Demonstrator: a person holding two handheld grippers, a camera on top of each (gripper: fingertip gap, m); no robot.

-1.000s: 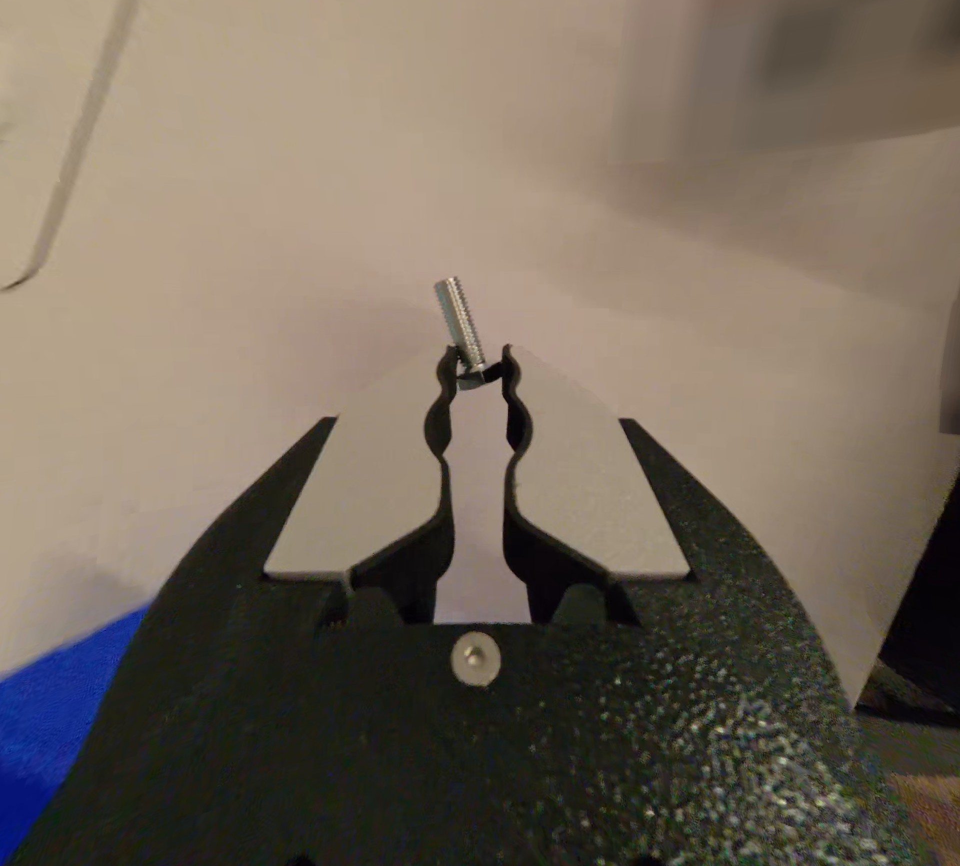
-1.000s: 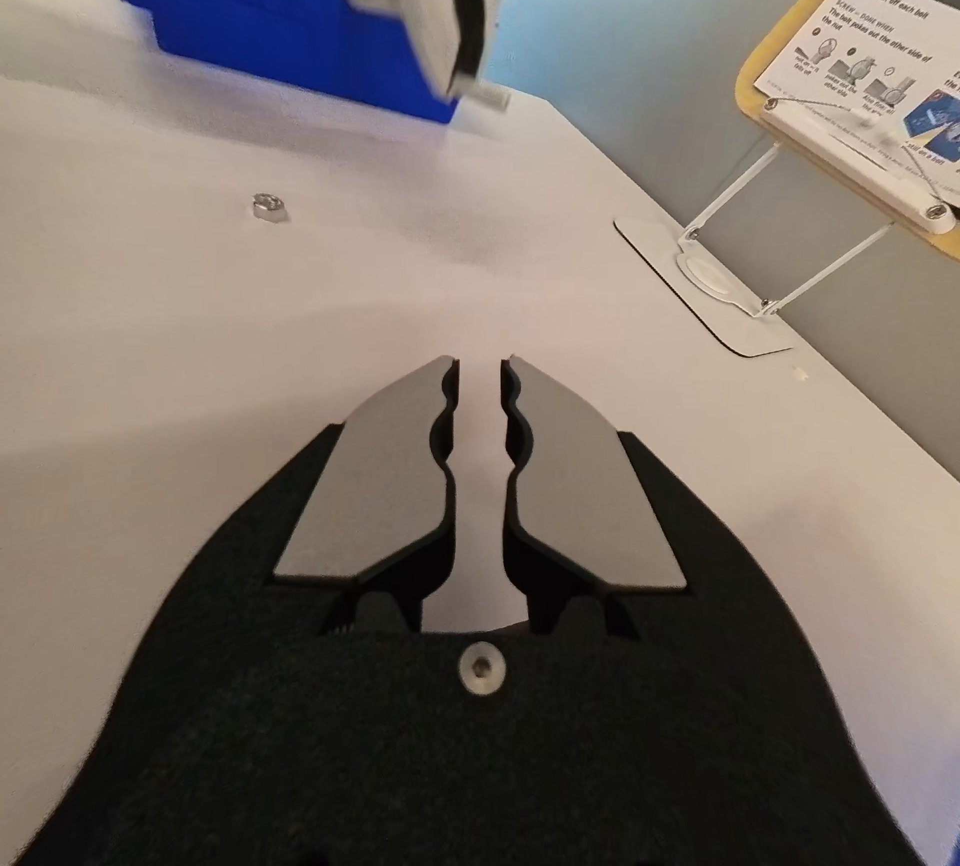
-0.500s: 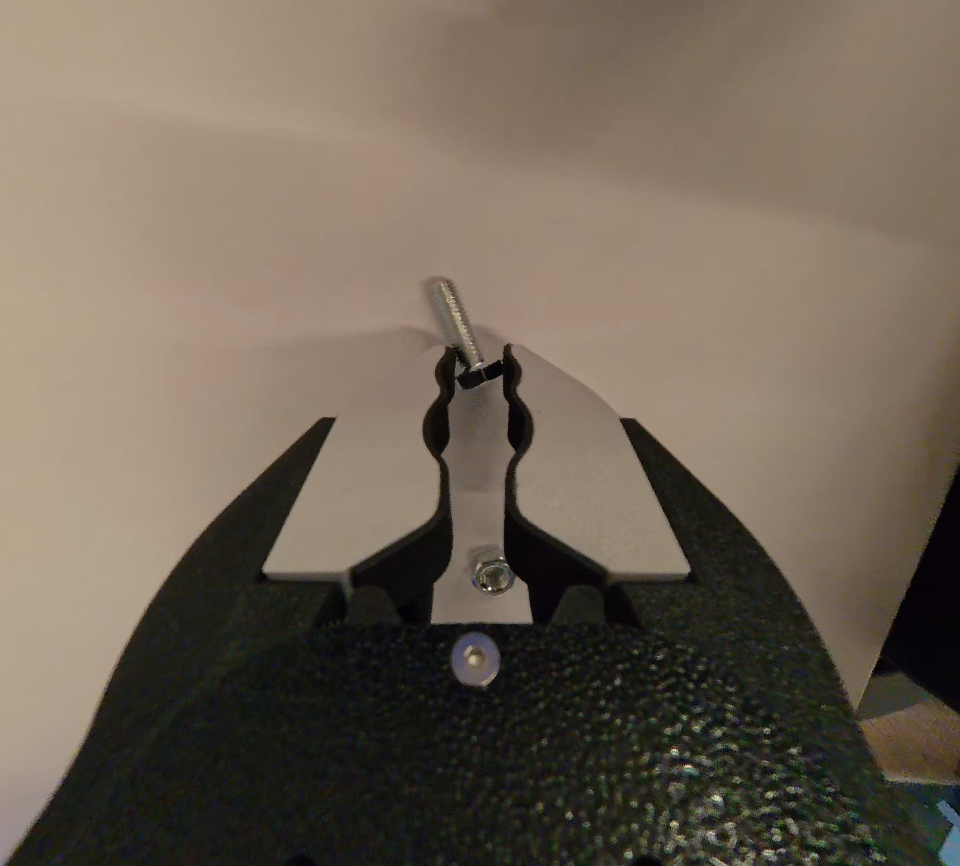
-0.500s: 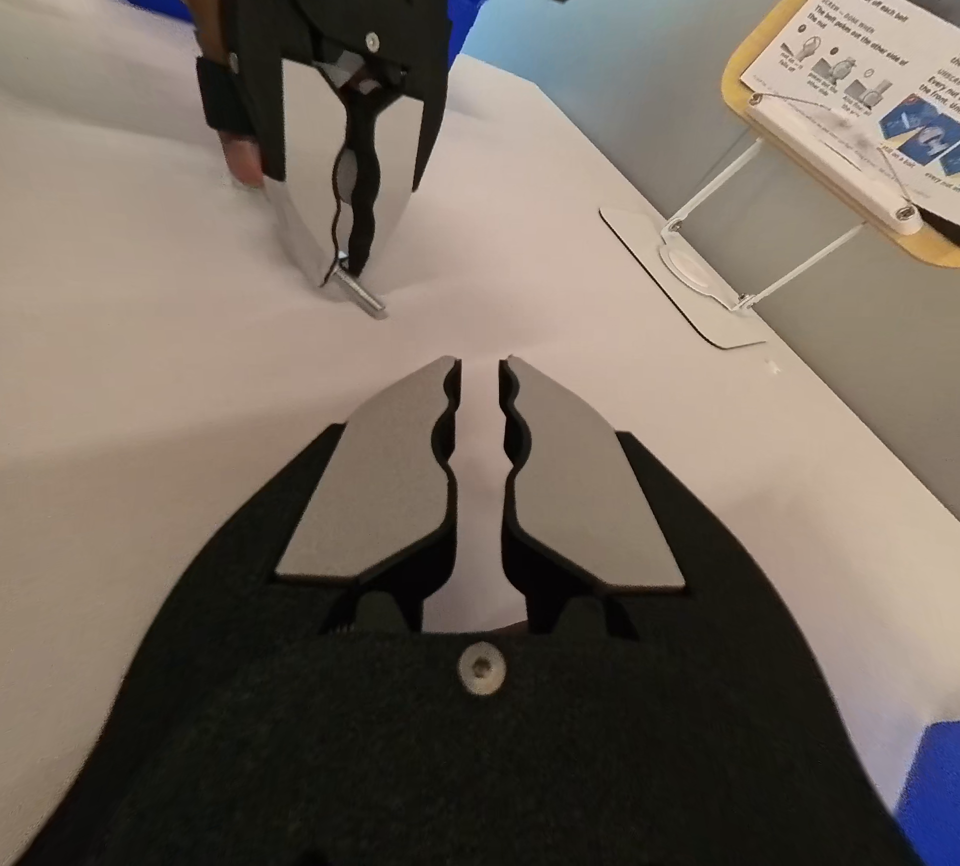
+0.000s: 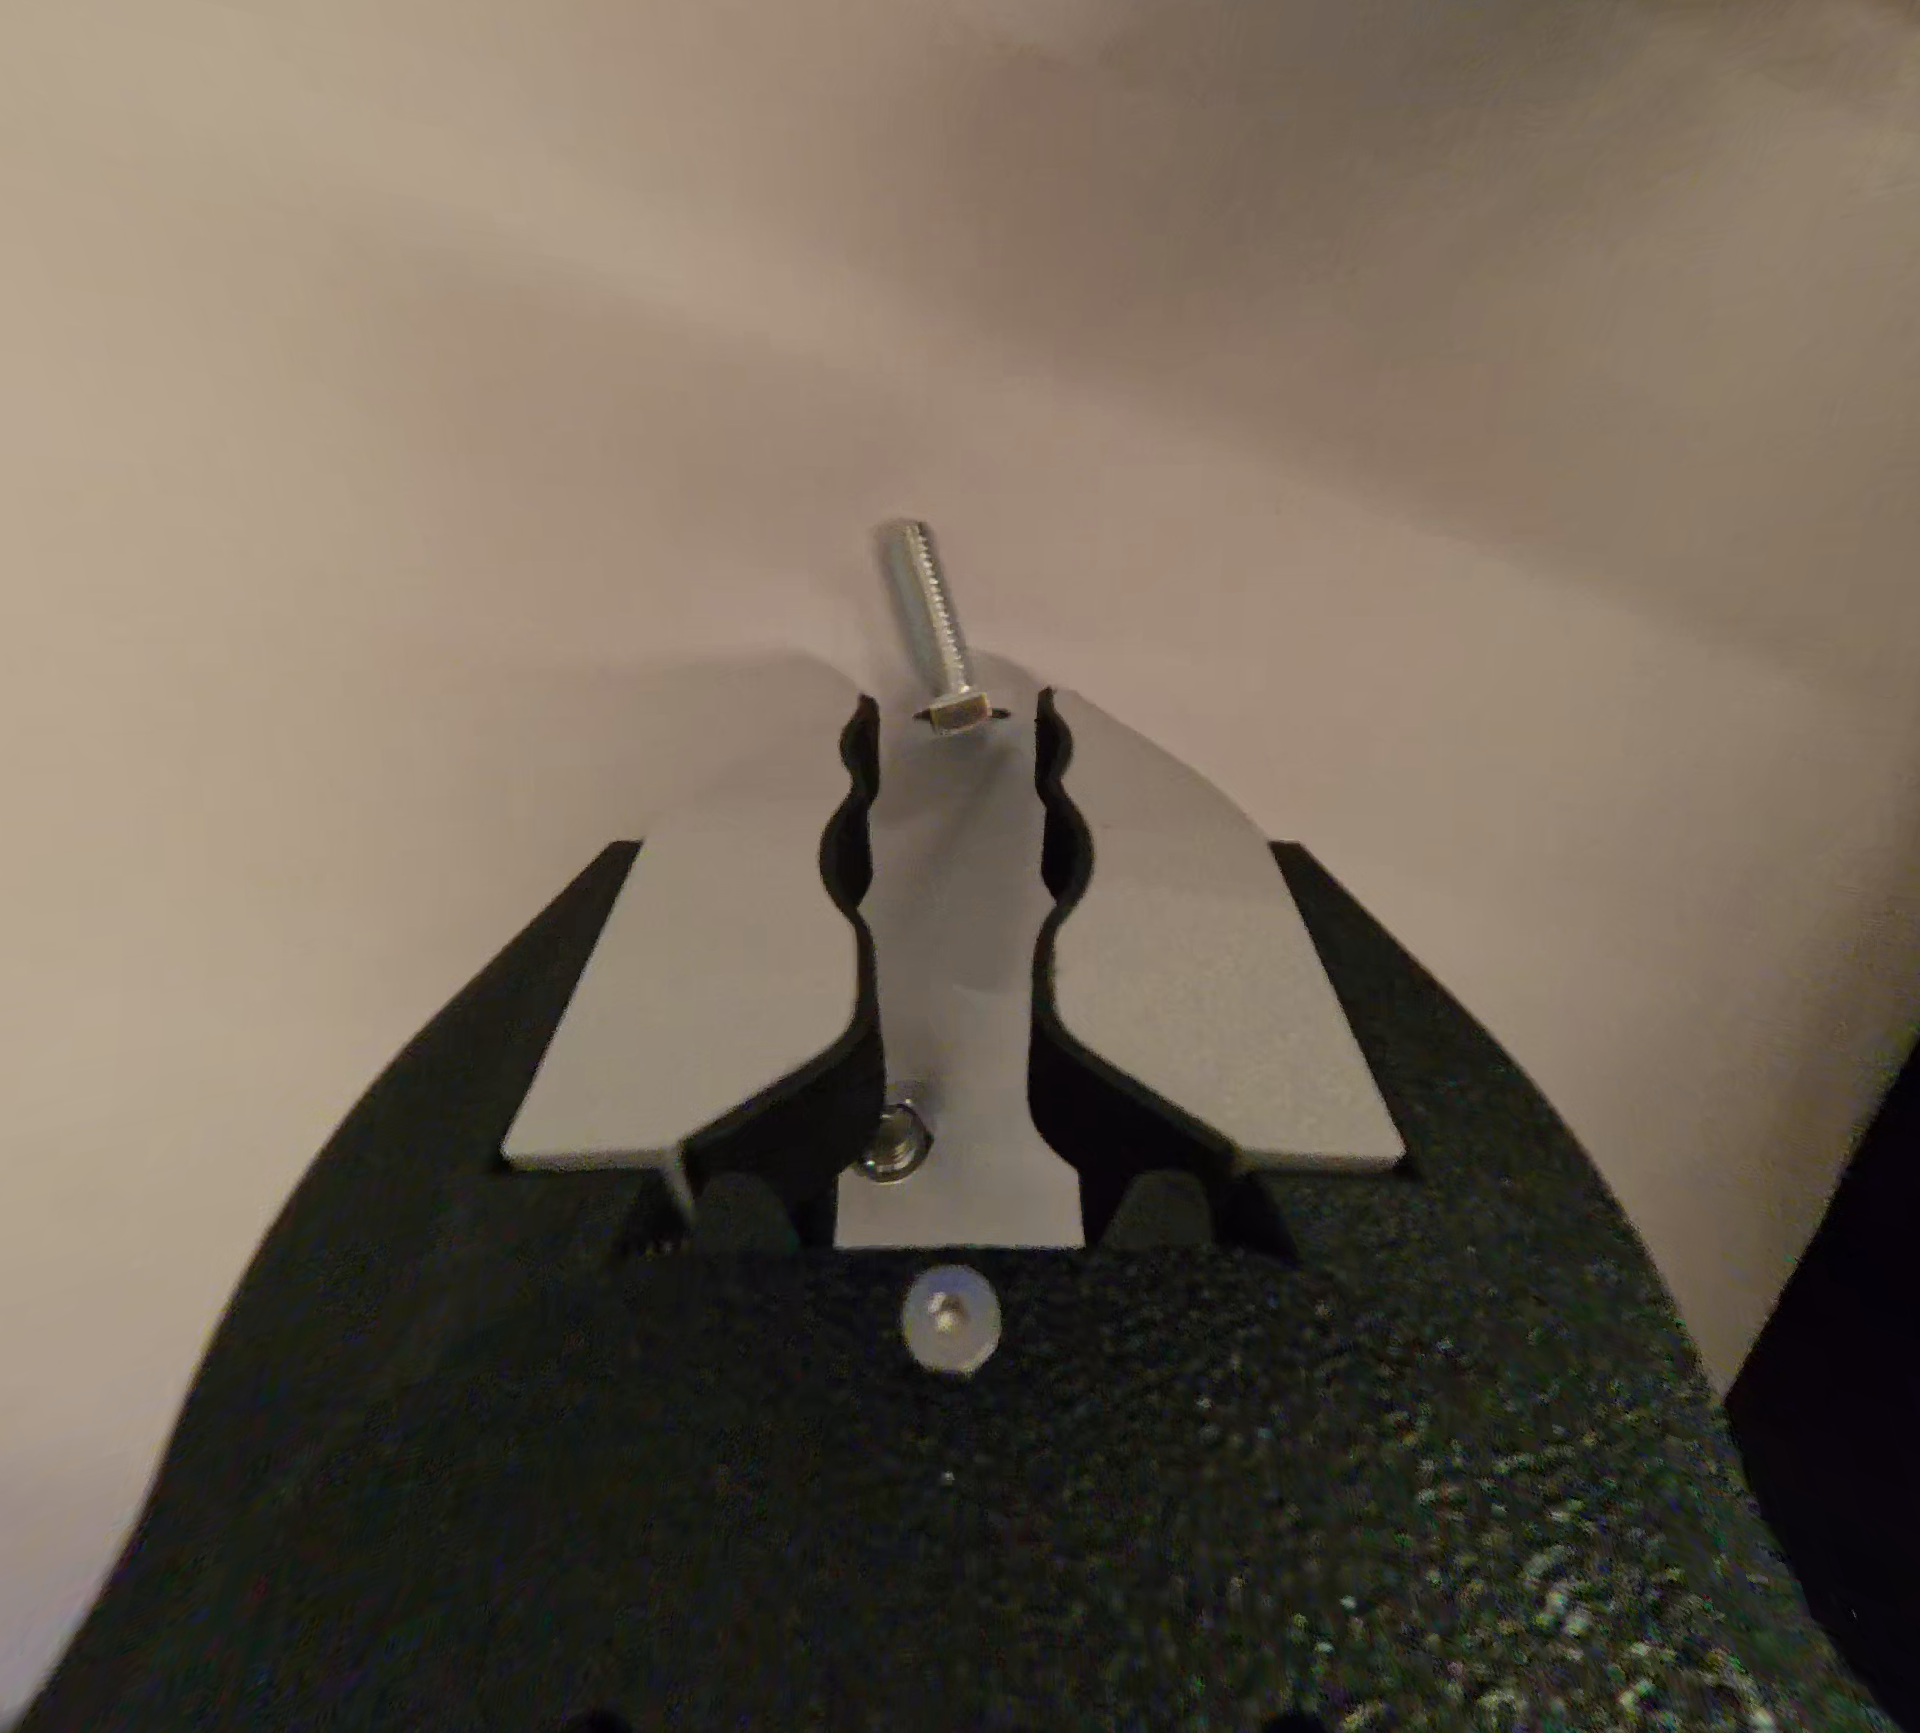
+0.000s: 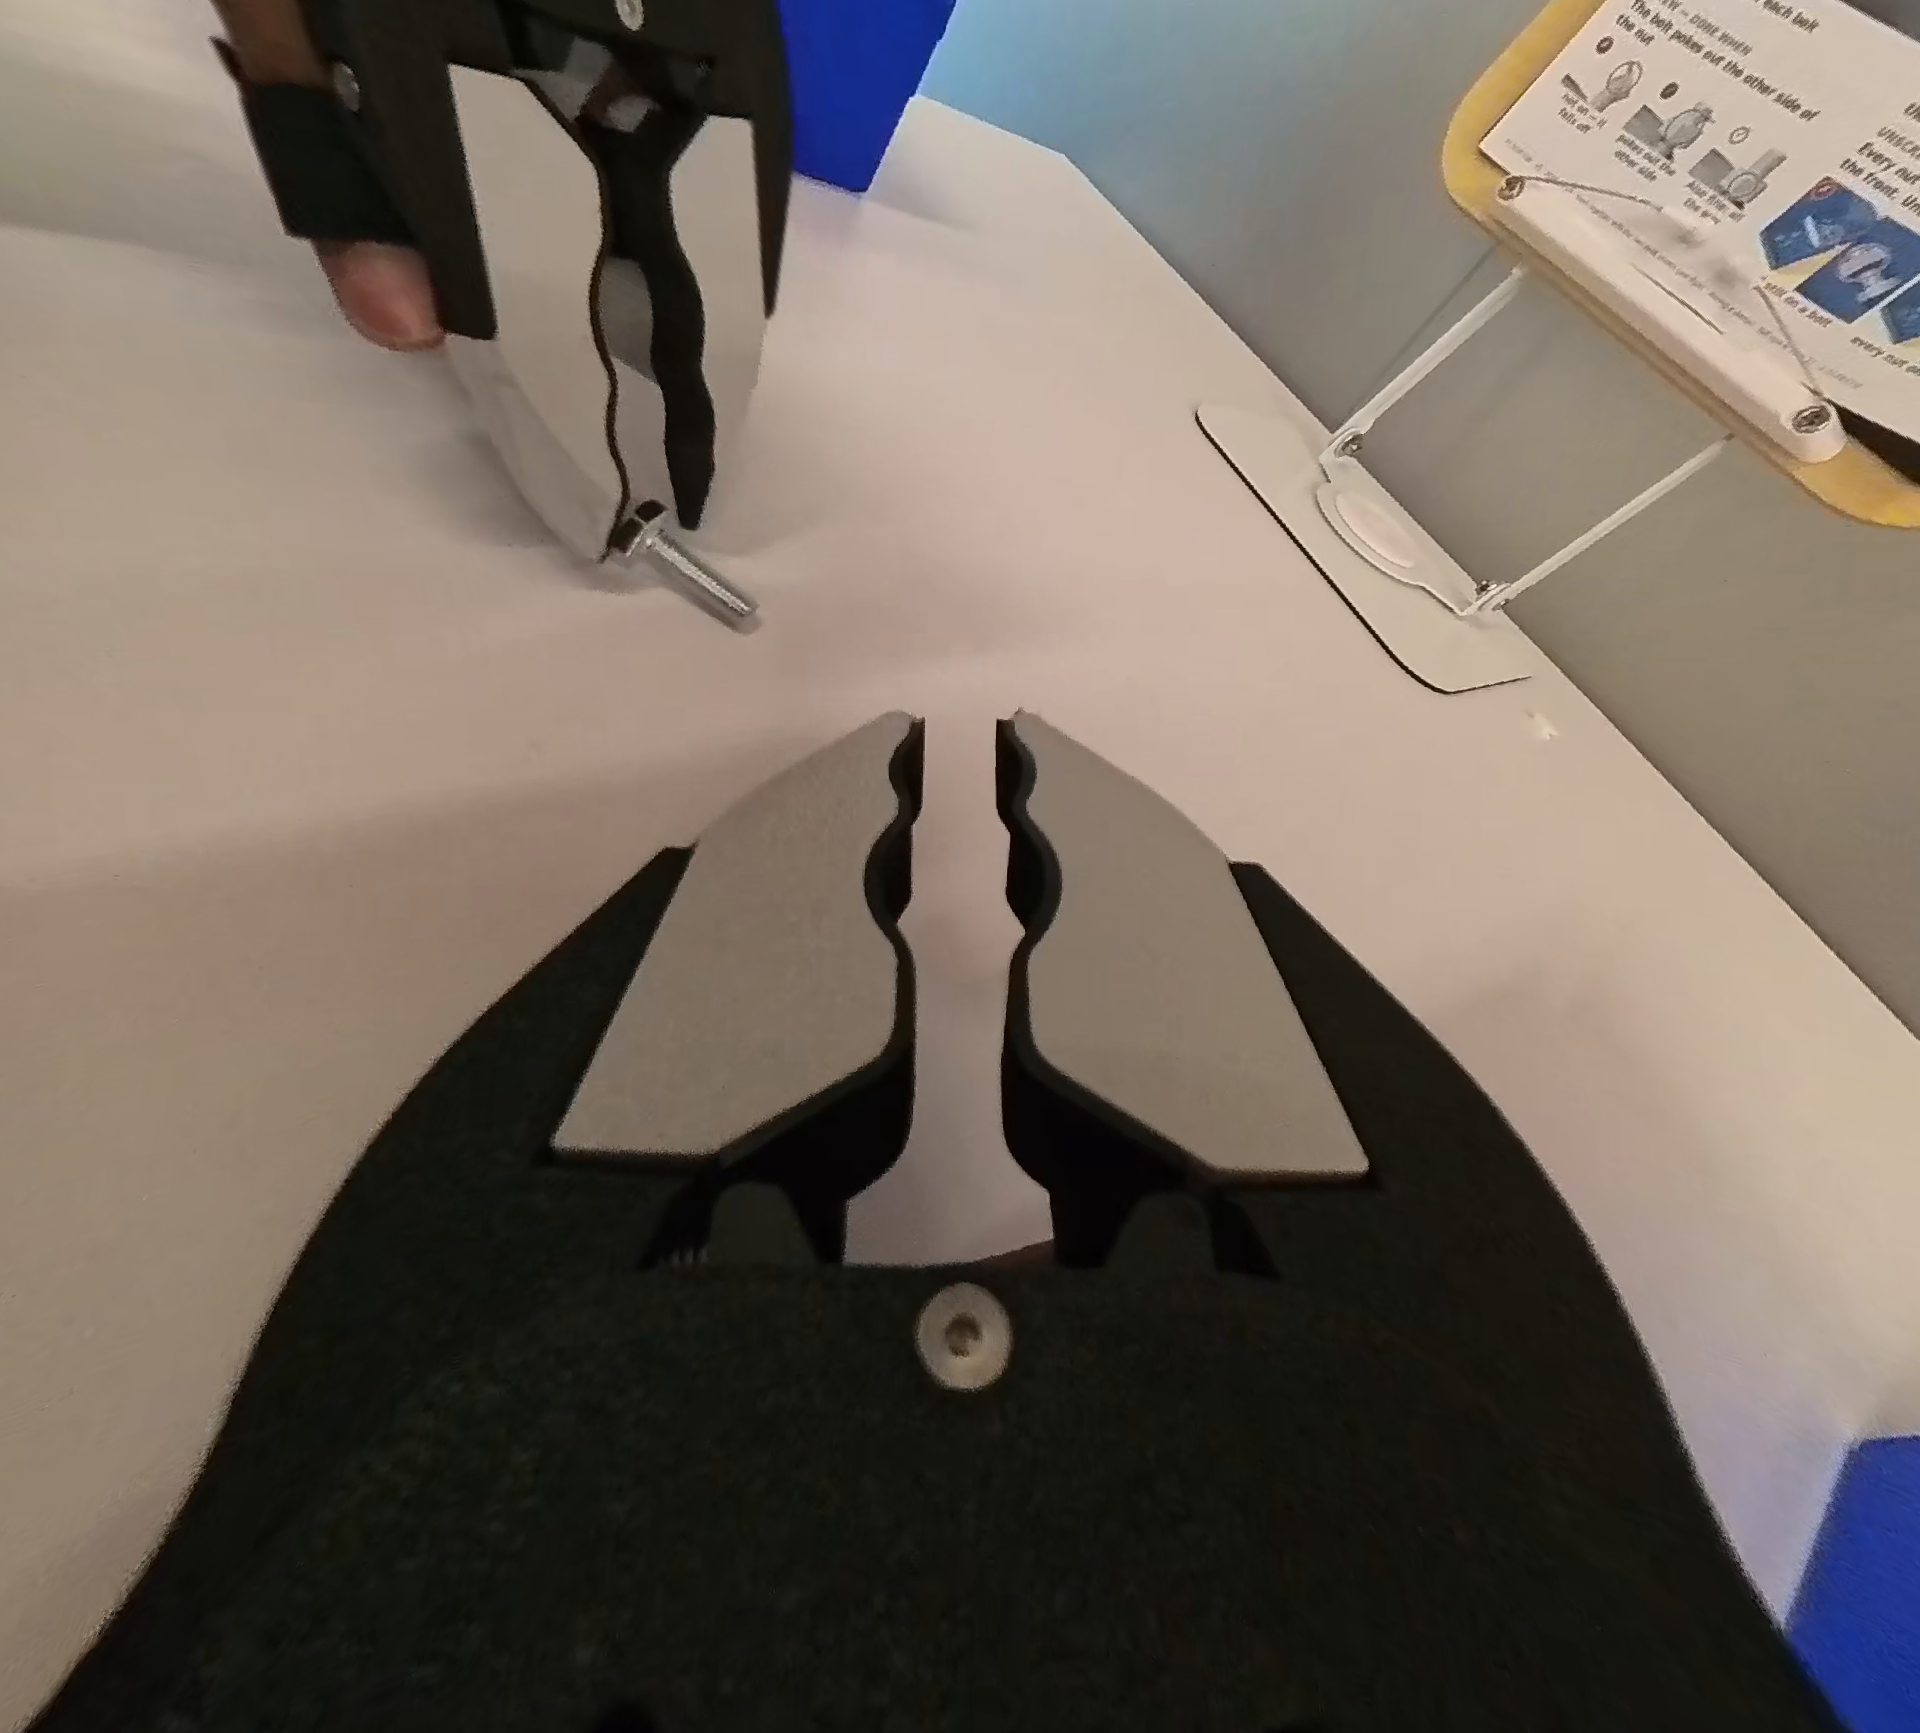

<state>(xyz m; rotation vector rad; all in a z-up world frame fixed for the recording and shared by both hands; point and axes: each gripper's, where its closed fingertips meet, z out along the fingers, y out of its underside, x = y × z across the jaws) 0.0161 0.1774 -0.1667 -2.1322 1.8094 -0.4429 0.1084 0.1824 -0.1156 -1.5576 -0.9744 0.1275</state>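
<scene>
Left wrist view: the left gripper [image 5: 951, 707] stands released, its two wavy black pads clear of one threaded silver bolt [image 5: 928, 618] lying on the smooth white table [image 5: 416, 333], hex head between the fingertips. One silver nut [image 5: 896, 1143] lies farther back between the fingers.

Right wrist view: the right gripper [image 6: 958, 727] is slightly parted and bare. Two blue bins [image 6: 852, 21] and one yellow-edged instruction board [image 6: 1704, 156] on a white wire stand show.

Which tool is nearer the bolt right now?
Left. The left tool brackets the bolt head between open fingers; the right tool sits farther back on the table.
</scene>
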